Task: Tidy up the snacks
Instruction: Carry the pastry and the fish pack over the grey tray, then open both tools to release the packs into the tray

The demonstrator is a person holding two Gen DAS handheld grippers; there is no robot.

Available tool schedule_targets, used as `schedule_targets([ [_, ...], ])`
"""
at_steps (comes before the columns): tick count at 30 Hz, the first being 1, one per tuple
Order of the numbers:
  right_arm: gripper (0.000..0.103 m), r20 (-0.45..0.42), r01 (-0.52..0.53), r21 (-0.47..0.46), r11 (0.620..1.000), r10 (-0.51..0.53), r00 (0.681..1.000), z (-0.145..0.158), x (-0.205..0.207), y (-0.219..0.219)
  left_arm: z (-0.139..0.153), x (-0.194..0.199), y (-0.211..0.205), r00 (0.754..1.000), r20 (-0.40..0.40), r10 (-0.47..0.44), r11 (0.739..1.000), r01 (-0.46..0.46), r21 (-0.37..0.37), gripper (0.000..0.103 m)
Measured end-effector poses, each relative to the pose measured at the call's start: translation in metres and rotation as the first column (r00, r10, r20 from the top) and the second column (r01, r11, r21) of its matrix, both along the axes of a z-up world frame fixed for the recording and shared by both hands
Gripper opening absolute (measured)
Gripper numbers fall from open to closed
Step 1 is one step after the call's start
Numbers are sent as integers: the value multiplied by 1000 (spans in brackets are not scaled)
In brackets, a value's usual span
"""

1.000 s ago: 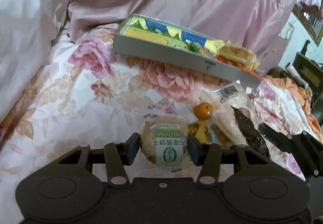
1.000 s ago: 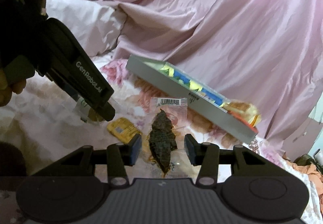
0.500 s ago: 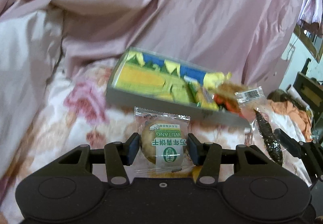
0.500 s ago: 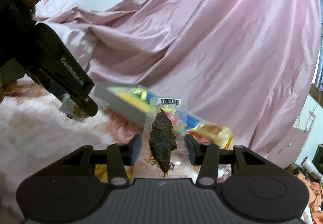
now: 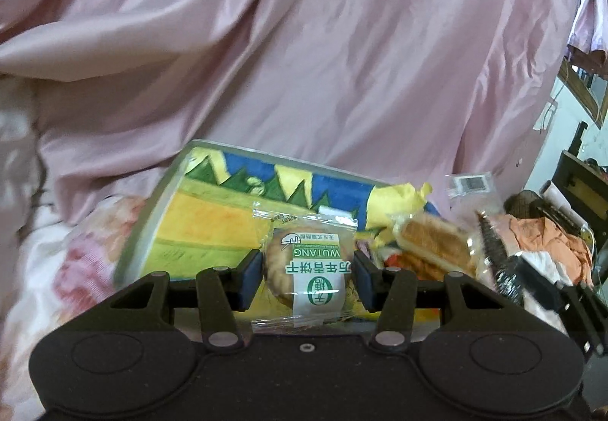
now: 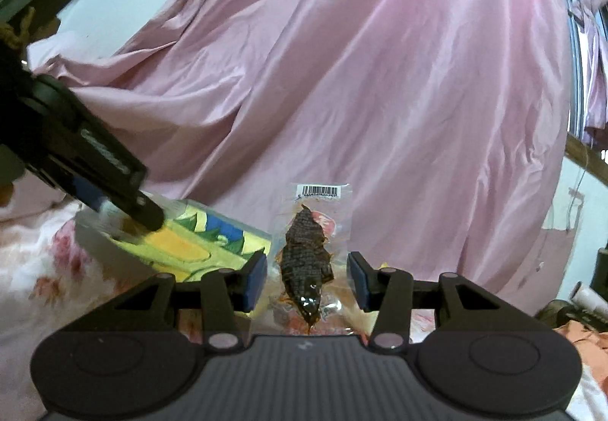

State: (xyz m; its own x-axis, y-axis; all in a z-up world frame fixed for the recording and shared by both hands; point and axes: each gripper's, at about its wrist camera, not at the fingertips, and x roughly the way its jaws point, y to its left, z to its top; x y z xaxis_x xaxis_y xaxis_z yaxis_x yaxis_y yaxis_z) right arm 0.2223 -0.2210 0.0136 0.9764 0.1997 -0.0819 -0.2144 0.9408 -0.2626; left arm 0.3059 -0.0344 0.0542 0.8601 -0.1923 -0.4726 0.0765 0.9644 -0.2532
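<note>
My left gripper (image 5: 308,274) is shut on a clear-wrapped round biscuit with a green and white label (image 5: 307,269) and holds it over the near part of a grey tray with a yellow, green and blue picture inside (image 5: 197,227). My right gripper (image 6: 307,278) is shut on a clear packet with a dark dried snack (image 6: 307,261) and holds it above the tray's right end (image 6: 182,250). The tray's right end holds a wrapped golden cake (image 5: 433,246) and a yellow wrapper (image 5: 395,200). The left gripper shows in the right wrist view (image 6: 146,217) over the tray.
The tray lies on a floral bedsheet (image 5: 76,261). A pink satin cover (image 5: 304,60) rises behind it. Orange cloth and dark furniture (image 5: 547,238) sit at the far right.
Both grippers have lifted their packets off the bedsheet and carried them forward to the tray. The orange and yellow snacks left on the sheet have gone out of view.
</note>
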Motion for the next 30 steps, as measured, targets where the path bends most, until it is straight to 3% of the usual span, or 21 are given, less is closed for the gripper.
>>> schedule_targets([
  [6,51,-22,-42,39,998,43,999,1,38,-1,-5,42,-11,1000,-16,3,1000,-3,6,53],
  [13,51,-74,-50,64,997,55,996,-10,68,-1,-18,62,-12,999,-49,13,1000,-12,29,53],
  [20,51,-161,-69,80,994,81,984,-21,87,1,-33,65,-9,997,-78,19,999,-16,41,53],
  [27,52,-201,-93,95,991,110,973,-23,92,5,-39,64,-6,996,-94,7,1000,-7,4,53],
  [30,52,-213,-93,94,991,111,971,-23,93,7,-40,63,-4,995,-98,26,1000,-28,-12,60],
])
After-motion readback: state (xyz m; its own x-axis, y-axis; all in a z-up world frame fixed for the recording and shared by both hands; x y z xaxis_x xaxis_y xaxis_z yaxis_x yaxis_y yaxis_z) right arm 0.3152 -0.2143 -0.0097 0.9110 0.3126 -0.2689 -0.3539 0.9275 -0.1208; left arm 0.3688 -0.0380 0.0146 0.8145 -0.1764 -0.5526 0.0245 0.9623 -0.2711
